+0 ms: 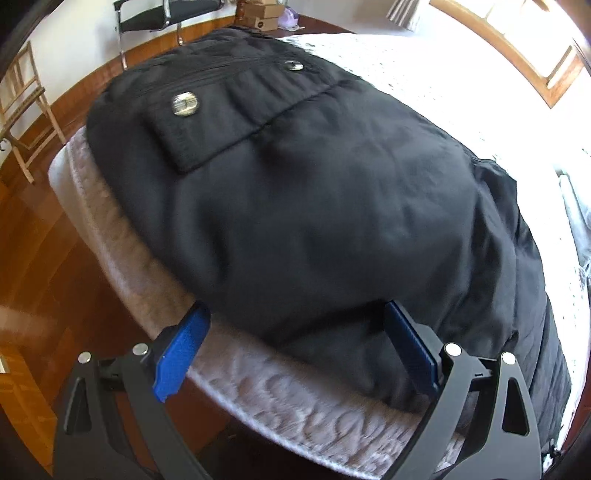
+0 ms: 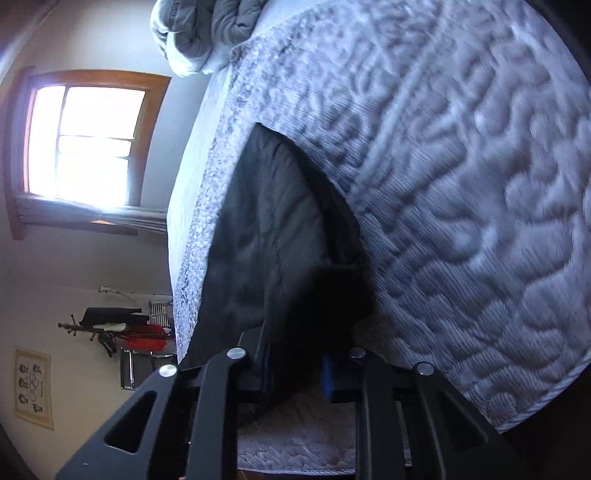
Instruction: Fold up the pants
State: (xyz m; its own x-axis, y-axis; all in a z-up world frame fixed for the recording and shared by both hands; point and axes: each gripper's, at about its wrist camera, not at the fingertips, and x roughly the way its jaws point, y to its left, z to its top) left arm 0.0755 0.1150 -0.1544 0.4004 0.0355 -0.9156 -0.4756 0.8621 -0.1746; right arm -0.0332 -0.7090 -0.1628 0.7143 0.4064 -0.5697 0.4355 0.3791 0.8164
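Note:
Black pants (image 1: 295, 206) lie spread on the bed, waistband with two metal buttons (image 1: 185, 104) at the far end, part of the fabric hanging over the mattress edge. My left gripper (image 1: 295, 332) is open, its blue pads (image 1: 181, 350) at the near edge of the fabric, one on each side of a fold. In the right wrist view, my right gripper (image 2: 295, 363) is shut on a hanging part of the black pants (image 2: 269, 240), beside the mattress side.
The quilted grey mattress (image 1: 295, 398) shows its side wall (image 2: 461, 184). A wooden floor (image 1: 37, 251), a folding chair (image 1: 22, 107) and a black chair (image 1: 170, 14) lie beyond. A window (image 2: 85, 140), a grey duvet (image 2: 207, 33) and a coat rack (image 2: 118, 328) are visible.

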